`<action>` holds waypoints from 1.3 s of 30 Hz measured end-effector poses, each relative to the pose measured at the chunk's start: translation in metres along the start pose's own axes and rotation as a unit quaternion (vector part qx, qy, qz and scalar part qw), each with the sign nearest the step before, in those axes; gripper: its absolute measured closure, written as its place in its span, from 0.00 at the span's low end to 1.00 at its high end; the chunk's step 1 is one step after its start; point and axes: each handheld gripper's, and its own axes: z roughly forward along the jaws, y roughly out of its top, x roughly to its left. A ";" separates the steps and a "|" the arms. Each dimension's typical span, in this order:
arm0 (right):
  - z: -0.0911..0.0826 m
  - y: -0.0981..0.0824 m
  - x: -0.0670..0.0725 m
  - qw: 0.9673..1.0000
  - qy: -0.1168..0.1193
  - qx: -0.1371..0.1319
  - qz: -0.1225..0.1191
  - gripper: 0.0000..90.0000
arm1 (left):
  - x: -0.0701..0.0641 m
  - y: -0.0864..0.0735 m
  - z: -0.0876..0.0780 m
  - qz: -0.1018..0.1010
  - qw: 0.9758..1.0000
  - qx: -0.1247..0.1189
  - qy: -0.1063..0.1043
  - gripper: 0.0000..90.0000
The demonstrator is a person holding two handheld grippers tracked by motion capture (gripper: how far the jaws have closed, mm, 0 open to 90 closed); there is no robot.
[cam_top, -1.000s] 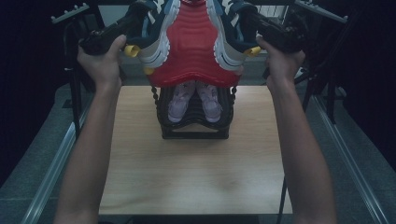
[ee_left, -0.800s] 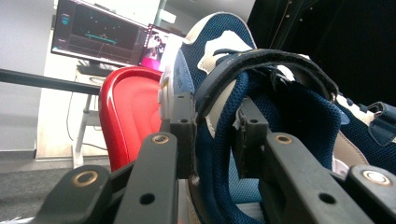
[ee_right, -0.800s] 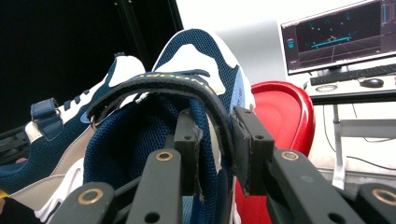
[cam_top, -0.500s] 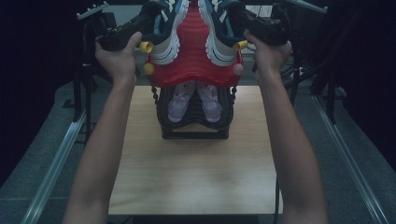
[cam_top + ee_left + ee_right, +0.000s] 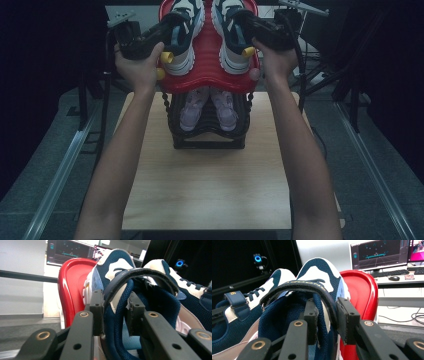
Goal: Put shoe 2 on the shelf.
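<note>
Navy sneakers on red tray (image 5: 210, 80) raised above black rack (image 5: 207, 125), my left gripper (image 5: 113, 311) clenched on left sneaker (image 5: 181, 30) collar, my right gripper (image 5: 328, 320) clenched on right sneaker (image 5: 232, 32) collar, jaws just loosening slightly.

- Both forearms stretch from the near edge toward the far side, raised
- Left gripper (image 5: 165, 37), far left, jaws have just been easing apart
- Right gripper (image 5: 239, 30), far right, jaws likewise just easing apart
</note>
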 end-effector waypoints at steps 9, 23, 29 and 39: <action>0.014 -0.008 -0.004 0.999 0.049 0.023 0.005 0.56 | 0.007 -0.002 -0.001 -0.012 0.999 0.006 -0.032 0.57; -0.002 -0.007 -0.009 0.996 0.076 0.049 -0.017 0.37 | 0.017 -0.001 -0.016 -0.019 0.995 0.022 -0.096 0.46; -0.014 -0.007 -0.016 0.995 0.093 0.024 0.002 0.39 | 0.015 0.000 -0.023 0.001 0.994 0.028 -0.104 0.47; -0.035 -0.011 -0.024 0.993 0.119 -0.008 0.007 0.41 | 0.020 0.001 -0.034 0.008 0.991 0.039 -0.128 0.47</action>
